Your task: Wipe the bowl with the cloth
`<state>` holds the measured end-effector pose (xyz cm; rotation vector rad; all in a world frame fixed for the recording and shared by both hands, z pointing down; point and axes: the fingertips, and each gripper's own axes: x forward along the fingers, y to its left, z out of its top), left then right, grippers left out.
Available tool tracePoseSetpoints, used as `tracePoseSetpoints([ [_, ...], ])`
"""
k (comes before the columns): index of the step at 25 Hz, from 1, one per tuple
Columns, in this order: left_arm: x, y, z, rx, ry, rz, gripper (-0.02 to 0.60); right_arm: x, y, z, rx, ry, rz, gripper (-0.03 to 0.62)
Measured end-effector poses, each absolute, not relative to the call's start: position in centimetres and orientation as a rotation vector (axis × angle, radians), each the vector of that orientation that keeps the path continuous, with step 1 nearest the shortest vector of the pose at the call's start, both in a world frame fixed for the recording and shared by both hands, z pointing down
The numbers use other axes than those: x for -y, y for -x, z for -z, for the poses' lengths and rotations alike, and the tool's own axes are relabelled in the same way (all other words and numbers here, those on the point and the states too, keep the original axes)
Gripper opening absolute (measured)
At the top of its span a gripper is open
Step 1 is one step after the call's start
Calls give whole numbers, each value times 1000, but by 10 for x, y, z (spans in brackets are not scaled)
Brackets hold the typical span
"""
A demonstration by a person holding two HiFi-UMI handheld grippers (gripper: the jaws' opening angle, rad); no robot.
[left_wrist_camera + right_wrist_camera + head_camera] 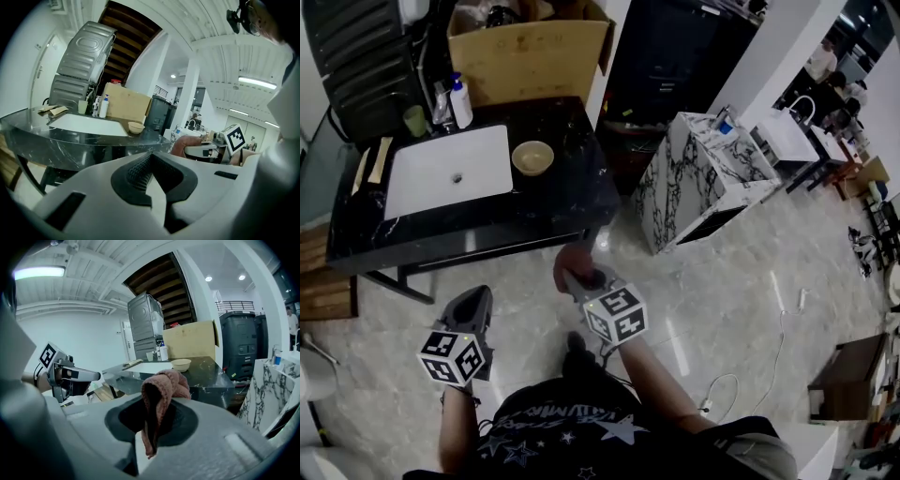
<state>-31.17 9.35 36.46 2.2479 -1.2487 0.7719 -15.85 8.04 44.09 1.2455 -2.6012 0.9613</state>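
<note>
Your left tool (151,158) is fully closed, with nothing between the pads, and held low over the tiled floor (703,309). Your right tool (152,416) is clamped on the cloth (165,384), which is brownish-pink and bunched. It sticks up out of the jaws, with a short tail hanging below. Both tools are in front of your body, short of the surface (548,202).

The surface is dark marble. The bowl (532,157) sits upright on it, beige, just beside the right edge of the white sink (441,173) and well apart from both tools.

Behind the bowl is a cardboard box (530,61). Left of the box, a white bottle (461,103) and a green cup (415,120) stand at the back edge. Off to the right, a white marble-pattern cabinet (703,183) stands on the floor.
</note>
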Motion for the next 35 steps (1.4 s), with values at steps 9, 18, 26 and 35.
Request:
tracePoseSetpoints([
  [9, -45, 262, -389, 1355, -2228, -790, 9, -29, 105, -477, 2647, -1197, -989, 51],
  [18, 5, 236, -399, 1487, -2214, -701, 9, 14, 74, -493, 2687, -1145, -939, 51],
  [26, 53, 235, -414, 1354, -2187, -660, 9, 56, 81, -507, 2658, -1142, -957, 51],
  [35, 141, 249, -437, 1293, -2159, -672, 109, 135, 80, -510, 2595, -1268, -949, 51],
])
